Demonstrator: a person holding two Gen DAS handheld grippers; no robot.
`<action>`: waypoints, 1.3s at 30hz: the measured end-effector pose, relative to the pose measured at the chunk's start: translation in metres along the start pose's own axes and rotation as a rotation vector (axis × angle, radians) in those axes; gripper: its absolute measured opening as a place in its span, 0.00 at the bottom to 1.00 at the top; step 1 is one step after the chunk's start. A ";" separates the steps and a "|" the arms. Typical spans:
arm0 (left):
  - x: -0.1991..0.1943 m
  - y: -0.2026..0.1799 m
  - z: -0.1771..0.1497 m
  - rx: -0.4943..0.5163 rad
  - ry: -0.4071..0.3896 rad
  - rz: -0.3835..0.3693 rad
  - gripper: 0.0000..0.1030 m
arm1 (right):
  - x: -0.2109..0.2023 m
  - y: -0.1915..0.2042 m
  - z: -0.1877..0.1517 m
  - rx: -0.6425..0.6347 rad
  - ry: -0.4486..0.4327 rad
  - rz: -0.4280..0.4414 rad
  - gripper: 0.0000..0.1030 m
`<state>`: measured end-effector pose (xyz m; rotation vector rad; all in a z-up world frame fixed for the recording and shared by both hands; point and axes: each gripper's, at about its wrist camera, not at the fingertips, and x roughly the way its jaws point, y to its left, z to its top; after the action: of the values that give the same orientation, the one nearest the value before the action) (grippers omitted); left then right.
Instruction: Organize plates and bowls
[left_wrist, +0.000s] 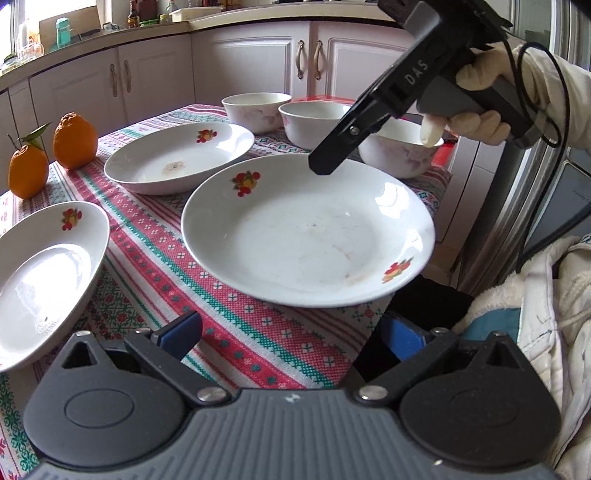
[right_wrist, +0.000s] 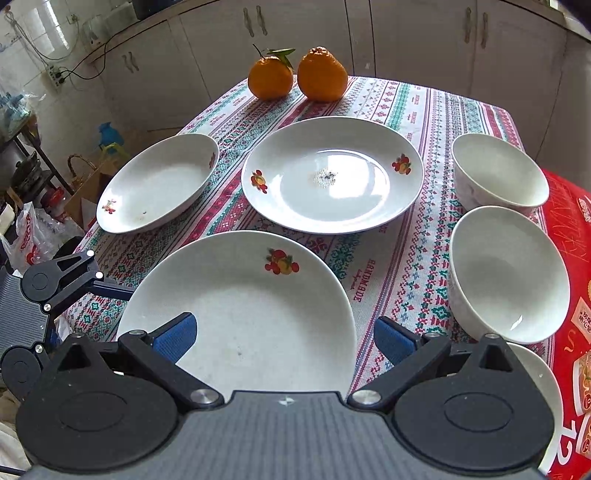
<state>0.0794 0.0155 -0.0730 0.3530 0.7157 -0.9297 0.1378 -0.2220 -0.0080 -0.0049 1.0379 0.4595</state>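
2 oranges (right_wrist: 297, 74) side by side, touching, top center of right wrist view; left one w/ stem + green leaf. Same pair at left edge of left wrist view. Patterned tablecloth (right_wrist: 399, 258), red/green/white stripes, "HANDMADE" printed right of center. Red printed cover (right_wrist: 569, 258) at right edge. White cabinets (left_wrist: 251, 62) w/ handles across top bg; countertop w/ bottles (left_wrist: 133, 14) upper left. Plastic bag (right_wrist: 27, 243) lower left, power strip (right_wrist: 55, 75) upper left.
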 end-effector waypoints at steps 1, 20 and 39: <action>0.001 -0.001 0.001 -0.003 -0.003 -0.008 0.99 | 0.002 -0.002 0.001 0.006 0.014 0.008 1.00; 0.006 -0.005 0.006 -0.009 -0.039 -0.007 0.97 | 0.028 -0.014 0.017 0.055 0.140 0.061 0.79; 0.007 -0.006 0.007 -0.023 -0.037 -0.003 0.95 | 0.042 -0.017 0.026 0.052 0.153 0.108 0.79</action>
<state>0.0799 0.0045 -0.0726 0.3134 0.6924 -0.9279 0.1833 -0.2160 -0.0331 0.0639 1.2043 0.5365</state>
